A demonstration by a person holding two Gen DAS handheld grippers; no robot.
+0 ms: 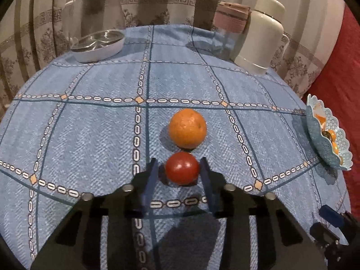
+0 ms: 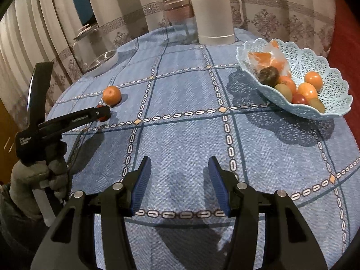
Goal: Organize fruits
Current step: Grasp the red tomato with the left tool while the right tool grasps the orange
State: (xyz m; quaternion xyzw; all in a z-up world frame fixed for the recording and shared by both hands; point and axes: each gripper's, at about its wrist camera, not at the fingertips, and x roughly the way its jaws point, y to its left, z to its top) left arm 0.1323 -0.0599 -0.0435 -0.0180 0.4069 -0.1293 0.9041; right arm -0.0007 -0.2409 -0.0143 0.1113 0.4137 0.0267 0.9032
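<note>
A small red tomato point(image 1: 182, 171) lies on the blue checked tablecloth, and my left gripper point(image 1: 177, 162) is shut on it, a blue pad against each side. Just beyond it, almost touching, sits an orange point(image 1: 187, 128). In the right wrist view the left gripper point(image 2: 103, 112) hides most of the tomato point(image 2: 103, 118), with the orange point(image 2: 111, 96) behind. My right gripper point(image 2: 178, 164) hangs open over bare cloth with nothing between its fingers. A light blue lattice basket point(image 2: 333, 78) at the right table edge holds several fruits and a plastic packet.
A white thermos jug point(image 1: 261, 36) and a pink cup point(image 1: 231, 18) stand at the back. A glass pot point(image 1: 99, 6) and a white dish point(image 1: 99, 45) are at the back left. Curtains hang behind the round table. A gloved hand point(image 2: 38, 175) holds the left gripper.
</note>
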